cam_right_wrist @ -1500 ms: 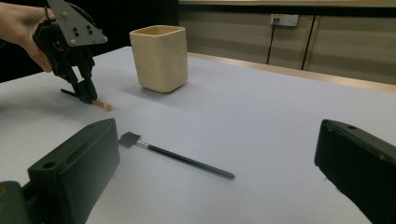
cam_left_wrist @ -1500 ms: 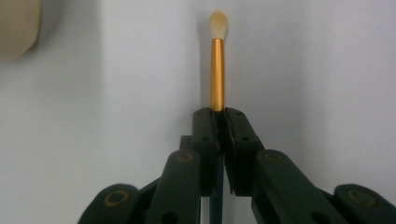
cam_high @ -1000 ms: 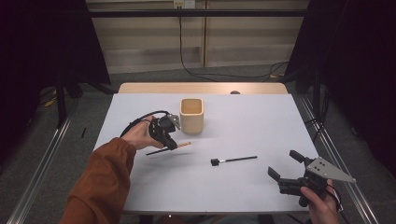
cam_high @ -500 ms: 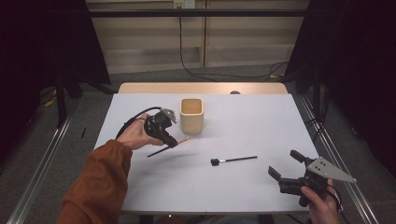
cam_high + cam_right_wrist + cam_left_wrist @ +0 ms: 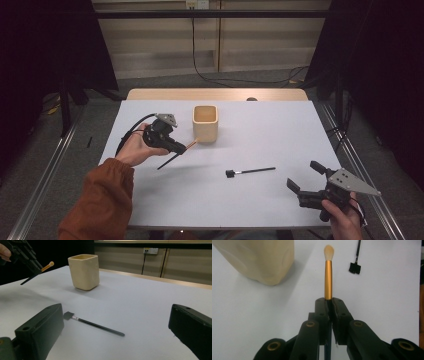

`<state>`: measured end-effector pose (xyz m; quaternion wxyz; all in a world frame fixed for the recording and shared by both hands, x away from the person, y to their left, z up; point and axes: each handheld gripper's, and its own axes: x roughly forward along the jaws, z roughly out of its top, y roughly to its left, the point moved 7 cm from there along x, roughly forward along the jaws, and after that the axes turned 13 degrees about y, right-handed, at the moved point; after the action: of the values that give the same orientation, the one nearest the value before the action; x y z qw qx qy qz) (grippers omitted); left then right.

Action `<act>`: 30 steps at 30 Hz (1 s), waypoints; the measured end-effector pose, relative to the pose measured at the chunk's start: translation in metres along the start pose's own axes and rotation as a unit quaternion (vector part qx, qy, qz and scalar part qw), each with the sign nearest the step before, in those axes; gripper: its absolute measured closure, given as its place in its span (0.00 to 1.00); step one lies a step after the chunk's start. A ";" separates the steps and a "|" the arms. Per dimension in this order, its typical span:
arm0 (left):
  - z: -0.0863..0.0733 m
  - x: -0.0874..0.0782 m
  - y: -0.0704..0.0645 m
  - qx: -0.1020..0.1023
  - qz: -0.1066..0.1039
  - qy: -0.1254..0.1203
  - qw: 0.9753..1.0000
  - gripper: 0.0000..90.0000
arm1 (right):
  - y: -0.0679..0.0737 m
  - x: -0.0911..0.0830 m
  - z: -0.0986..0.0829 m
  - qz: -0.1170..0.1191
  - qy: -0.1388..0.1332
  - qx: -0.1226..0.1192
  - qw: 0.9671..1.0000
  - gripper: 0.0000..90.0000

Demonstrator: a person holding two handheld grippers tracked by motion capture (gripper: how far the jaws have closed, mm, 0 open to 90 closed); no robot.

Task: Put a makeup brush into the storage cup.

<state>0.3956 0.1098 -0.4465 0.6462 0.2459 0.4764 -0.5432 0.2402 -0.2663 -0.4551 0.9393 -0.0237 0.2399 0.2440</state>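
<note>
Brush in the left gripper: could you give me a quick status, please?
Left gripper shut on the gold-handled brush, lifted off the table beside the cream cup. Right gripper open, idle. Black brush lies apart; nothing blocking.

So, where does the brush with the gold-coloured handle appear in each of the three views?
High view: the gold brush is left of centre, clamped in the left hand-held gripper, with its tip near the cream cup.
Left gripper view: at centre, rising from the closed jaws, tip upward.
Right gripper view: top left, raised above the table.
Shared landmark: the cream cup, beside the brush tip in all three views.
</note>
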 end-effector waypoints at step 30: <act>0.003 -0.020 -0.018 -0.012 0.075 -0.222 0.972 0.93 | 0.000 0.000 0.000 0.005 0.000 0.002 1.000 0.00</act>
<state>0.3807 0.1114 -0.4245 0.7775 0.1465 0.3074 -0.5288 0.2408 -0.2662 -0.4551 0.9383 -0.0210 0.2401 0.2479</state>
